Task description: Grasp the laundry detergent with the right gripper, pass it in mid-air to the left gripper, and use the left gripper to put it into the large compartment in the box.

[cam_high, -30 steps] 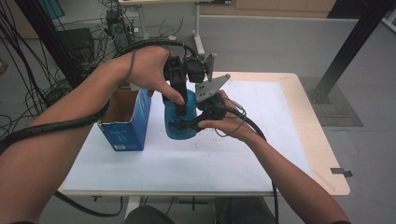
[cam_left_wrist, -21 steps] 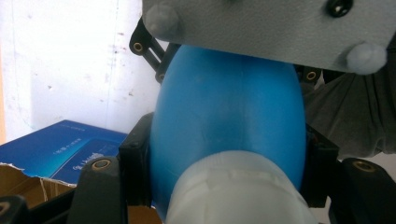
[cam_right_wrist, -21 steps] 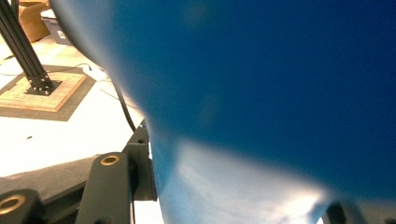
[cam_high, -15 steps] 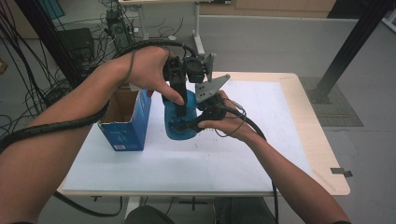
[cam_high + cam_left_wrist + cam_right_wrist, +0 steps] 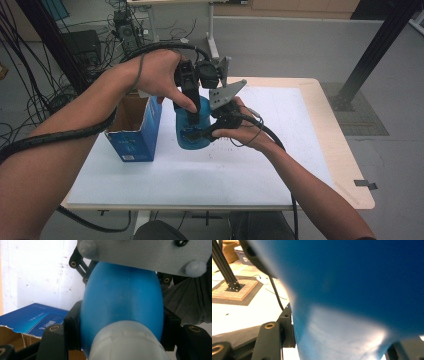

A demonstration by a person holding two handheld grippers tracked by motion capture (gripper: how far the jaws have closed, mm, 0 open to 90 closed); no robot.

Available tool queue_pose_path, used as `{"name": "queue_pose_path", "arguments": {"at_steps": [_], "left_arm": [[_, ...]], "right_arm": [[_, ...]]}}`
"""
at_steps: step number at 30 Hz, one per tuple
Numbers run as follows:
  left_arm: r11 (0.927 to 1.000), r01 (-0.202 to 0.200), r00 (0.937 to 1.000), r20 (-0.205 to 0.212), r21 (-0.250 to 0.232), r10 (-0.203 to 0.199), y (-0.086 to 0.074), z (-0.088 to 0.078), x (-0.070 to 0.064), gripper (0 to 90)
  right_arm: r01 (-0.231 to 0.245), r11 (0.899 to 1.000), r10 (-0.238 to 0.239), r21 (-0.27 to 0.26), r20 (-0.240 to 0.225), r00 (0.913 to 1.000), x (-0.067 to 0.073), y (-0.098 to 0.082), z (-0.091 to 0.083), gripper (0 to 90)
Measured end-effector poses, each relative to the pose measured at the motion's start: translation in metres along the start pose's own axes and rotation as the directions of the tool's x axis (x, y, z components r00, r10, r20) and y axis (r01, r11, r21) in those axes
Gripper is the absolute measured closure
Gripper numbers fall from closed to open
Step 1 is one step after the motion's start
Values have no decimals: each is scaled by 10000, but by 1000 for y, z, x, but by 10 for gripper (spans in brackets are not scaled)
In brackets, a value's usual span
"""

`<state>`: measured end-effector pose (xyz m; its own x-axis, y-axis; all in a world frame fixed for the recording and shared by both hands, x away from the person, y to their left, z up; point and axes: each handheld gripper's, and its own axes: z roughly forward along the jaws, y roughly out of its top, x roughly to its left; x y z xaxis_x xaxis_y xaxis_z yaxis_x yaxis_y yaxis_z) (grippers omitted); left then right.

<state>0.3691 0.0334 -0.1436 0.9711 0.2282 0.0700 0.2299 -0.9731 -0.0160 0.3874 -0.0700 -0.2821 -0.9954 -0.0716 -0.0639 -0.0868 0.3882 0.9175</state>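
While clamped, blue bottle (image 5: 192, 131) beside box (image 5: 135, 131).

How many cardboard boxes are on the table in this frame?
1. The open blue box stands at the table's left side, beside the blue bottle. The arms may hide others.

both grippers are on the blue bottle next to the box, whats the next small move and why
Probably lift the blue bottle a little and carry it toward the open blue box. The left gripper is clamped on the bottle just below its white cap, the right gripper grips its lower body, and the box stands open-topped right beside it on the table.
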Motion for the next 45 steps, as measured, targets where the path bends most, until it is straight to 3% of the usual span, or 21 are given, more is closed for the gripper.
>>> {"name": "queue_pose_path", "arguments": {"at_steps": [16,21,24,27,30,32,36,42,45], "left_arm": [[9999,110,9999,-25,-119,-111,0,-4,1,376],[9996,222,9997,104,-181,-220,0,-8,3,376],[9988,453,9988,198,-203,-449,-1,-10,6,376],[9958,909,9955,260,-75,-907,-3,-14,11,376],[9936,1114,9935,259,-185,-1109,-4,-19,13,376],[9874,1578,9869,372,-141,-1572,-5,-22,16,376],[9775,2098,9775,274,-229,-2092,-9,-31,21,376],[9457,3238,9461,67,-281,-3238,-22,-51,31,376],[9231,3839,9233,-16,-211,-3841,-29,-61,37,375]], "right_arm": [[90,10000,-90,-10,255,9996,0,3,-2,373],[-171,9997,178,-183,401,9990,0,2,-8,256],[-748,9971,754,-170,398,9964,2,0,-14,183],[-1052,9943,1033,186,851,9910,2,-2,-27,139],[-1206,9919,1164,396,943,9887,3,-3,-35,127],[-1326,9882,1234,765,1143,9857,4,-3,-43,107],[-1533,9771,1324,1473,1425,9809,6,-4,-60,107],[-2133,9521,1659,2191,2159,9622,6,-10,-99,97],[-2383,9376,1714,2531,2597,9504,6,-13,-120,95]]}}
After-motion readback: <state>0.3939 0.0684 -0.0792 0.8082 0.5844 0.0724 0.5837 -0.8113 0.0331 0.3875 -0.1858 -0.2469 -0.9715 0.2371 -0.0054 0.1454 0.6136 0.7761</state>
